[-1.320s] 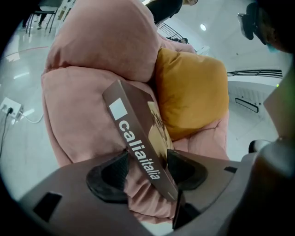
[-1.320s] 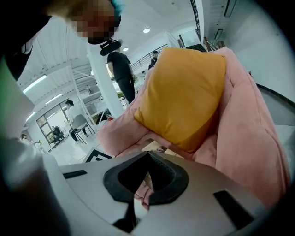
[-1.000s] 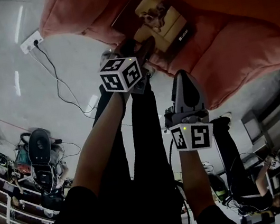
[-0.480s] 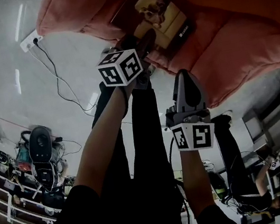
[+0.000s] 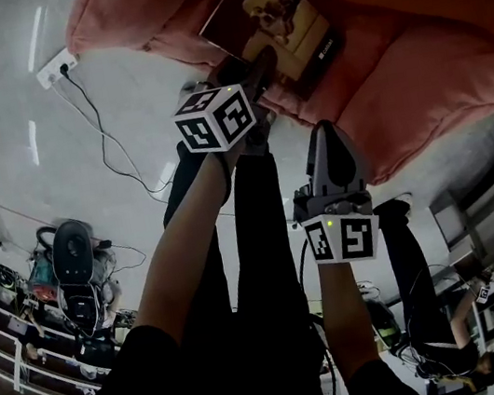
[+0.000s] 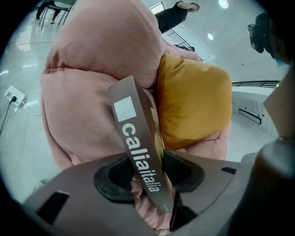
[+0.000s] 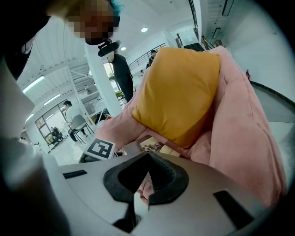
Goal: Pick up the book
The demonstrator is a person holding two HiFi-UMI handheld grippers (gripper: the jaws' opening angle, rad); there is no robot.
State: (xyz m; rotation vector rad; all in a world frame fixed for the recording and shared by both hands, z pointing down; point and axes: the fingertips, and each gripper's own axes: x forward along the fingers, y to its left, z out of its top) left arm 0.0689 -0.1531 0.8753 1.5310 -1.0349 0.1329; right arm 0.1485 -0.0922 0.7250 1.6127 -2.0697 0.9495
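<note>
Closing my left gripper (image 6: 150,174) on the book (image 6: 133,124) spine, right gripper (image 7: 147,177) clenched empty; clamp firm before lifting.

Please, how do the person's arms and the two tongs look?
Left tongs and right tongs: grey plastic bodies with black pads. Each carries a white cube with black square markers; the right cube shows a small green light. The person wears black, with forearms uncovered.
</note>
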